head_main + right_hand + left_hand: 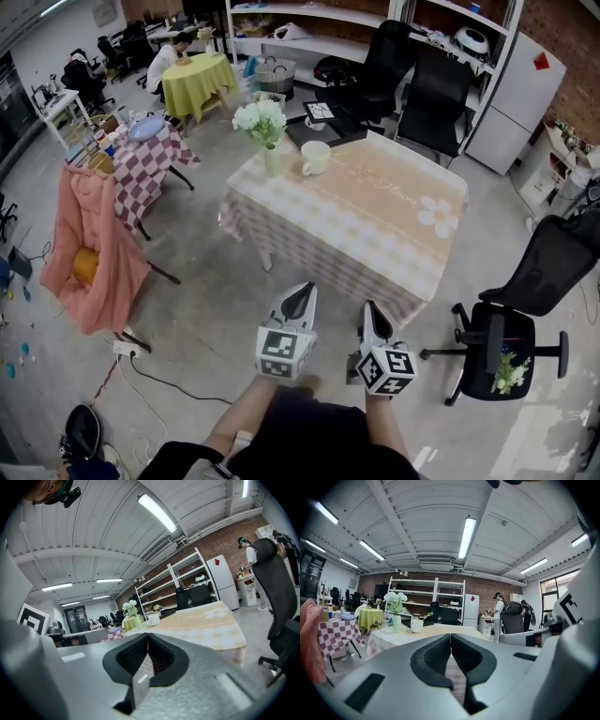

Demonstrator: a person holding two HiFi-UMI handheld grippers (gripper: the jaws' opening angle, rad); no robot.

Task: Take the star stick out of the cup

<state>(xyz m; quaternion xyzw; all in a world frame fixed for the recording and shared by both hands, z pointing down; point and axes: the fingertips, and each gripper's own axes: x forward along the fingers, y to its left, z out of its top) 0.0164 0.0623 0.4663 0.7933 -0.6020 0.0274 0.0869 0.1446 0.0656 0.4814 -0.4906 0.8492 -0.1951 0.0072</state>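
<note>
A white cup [315,157] stands near the far left corner of the cloth-covered table [375,225], beside a vase of white flowers [262,127]. In the left gripper view the cup [416,625] shows a thin yellow-green star stick [425,616] leaning out of it to the right. The right gripper view shows the cup [153,619] small and far off. My left gripper [302,298] and right gripper [373,321] are held close to my body, well short of the table's near edge. Both are shut with nothing between the jaws.
Black office chairs stand behind the table [436,94] and at its right [525,300]. A pink-draped chair [94,253] and a checked small table [145,159] stand at the left. Cables and a power strip [127,349] lie on the floor. Shelves line the back wall.
</note>
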